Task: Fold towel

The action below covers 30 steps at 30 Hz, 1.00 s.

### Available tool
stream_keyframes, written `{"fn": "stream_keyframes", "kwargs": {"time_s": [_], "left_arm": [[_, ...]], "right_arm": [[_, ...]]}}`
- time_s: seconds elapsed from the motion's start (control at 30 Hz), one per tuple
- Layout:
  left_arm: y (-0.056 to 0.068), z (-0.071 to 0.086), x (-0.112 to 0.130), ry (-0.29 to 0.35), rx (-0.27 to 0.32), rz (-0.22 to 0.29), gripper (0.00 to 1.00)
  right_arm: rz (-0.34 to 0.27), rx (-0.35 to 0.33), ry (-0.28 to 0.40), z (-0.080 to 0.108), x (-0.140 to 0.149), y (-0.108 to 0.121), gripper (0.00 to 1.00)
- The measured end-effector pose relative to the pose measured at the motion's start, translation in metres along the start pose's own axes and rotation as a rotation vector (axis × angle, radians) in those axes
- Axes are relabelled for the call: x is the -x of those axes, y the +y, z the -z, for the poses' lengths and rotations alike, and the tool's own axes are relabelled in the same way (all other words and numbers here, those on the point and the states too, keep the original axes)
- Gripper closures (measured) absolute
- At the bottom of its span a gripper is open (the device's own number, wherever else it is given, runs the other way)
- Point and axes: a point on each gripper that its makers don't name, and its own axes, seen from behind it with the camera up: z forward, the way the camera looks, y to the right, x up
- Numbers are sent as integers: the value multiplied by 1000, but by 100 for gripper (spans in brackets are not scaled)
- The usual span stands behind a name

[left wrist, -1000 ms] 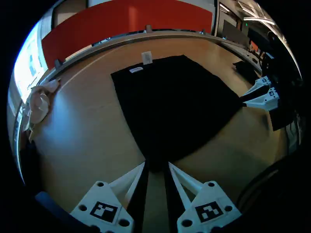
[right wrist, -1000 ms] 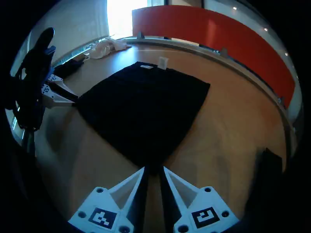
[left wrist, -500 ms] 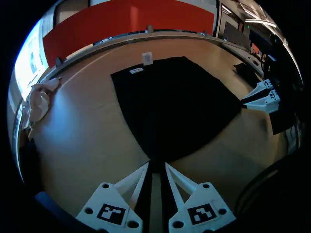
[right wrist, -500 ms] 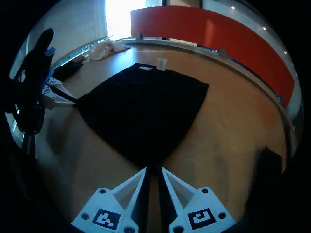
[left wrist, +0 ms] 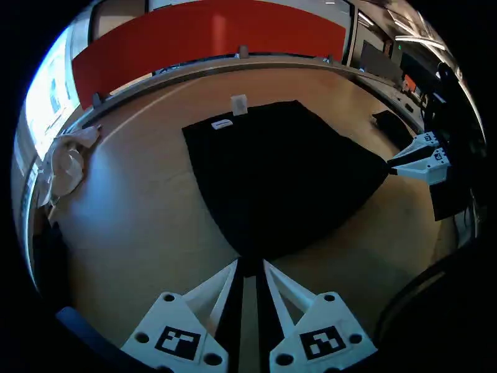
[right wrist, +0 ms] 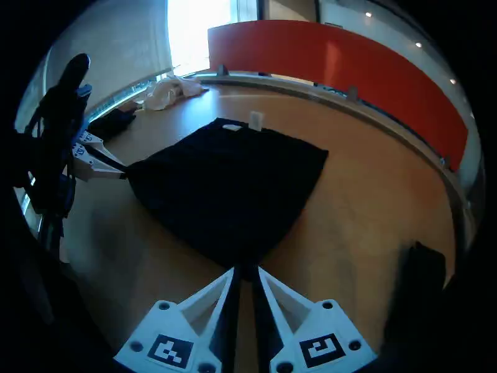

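Observation:
A black towel lies spread on the wooden table, with a white tag near its far corner. My left gripper is shut on the towel's near corner. In the right gripper view the same towel stretches away, and my right gripper is shut on its near corner. The right gripper also shows at the towel's right corner in the left gripper view. The left gripper appears at the towel's left corner in the right gripper view, held by a dark gloved hand.
A crumpled pale cloth lies at the table's left edge, seen too as the pale cloth. A small white card stands behind the towel. A red panel runs along the far edge. A dark object sits at right.
Both grippers have closed from a narrow gap onto the towel's near corners and lifted slightly. The towel's near edge has risen a little off the table.

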Motion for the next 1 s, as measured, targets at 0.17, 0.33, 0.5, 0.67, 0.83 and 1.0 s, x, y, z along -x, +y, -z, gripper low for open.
{"fn": "stream_keyframes", "kwargs": {"time_s": [0.17, 0.33, 0.5, 0.67, 0.83, 1.0], "left_arm": [[1, 11, -6, 1, 2, 12, 87], [3, 23, -12, 3, 3, 12, 87], [7, 37, -16, 0, 10, 12, 87], [15, 52, -20, -3, 31, 17, 87], [20, 64, -21, -6, 39, 25, 87], [24, 76, -20, -16, 48, 34, 87]], "right_arm": [[-1, -3, 29, 13, -14, -1, 87], [4, -4, 51, 27, -25, -4, 87], [5, -6, 66, 41, -34, -6, 87], [-5, -6, 71, 55, -39, -7, 88], [-15, -11, 73, 69, -39, -10, 88], [-14, -16, 73, 80, -40, -15, 88]]}}
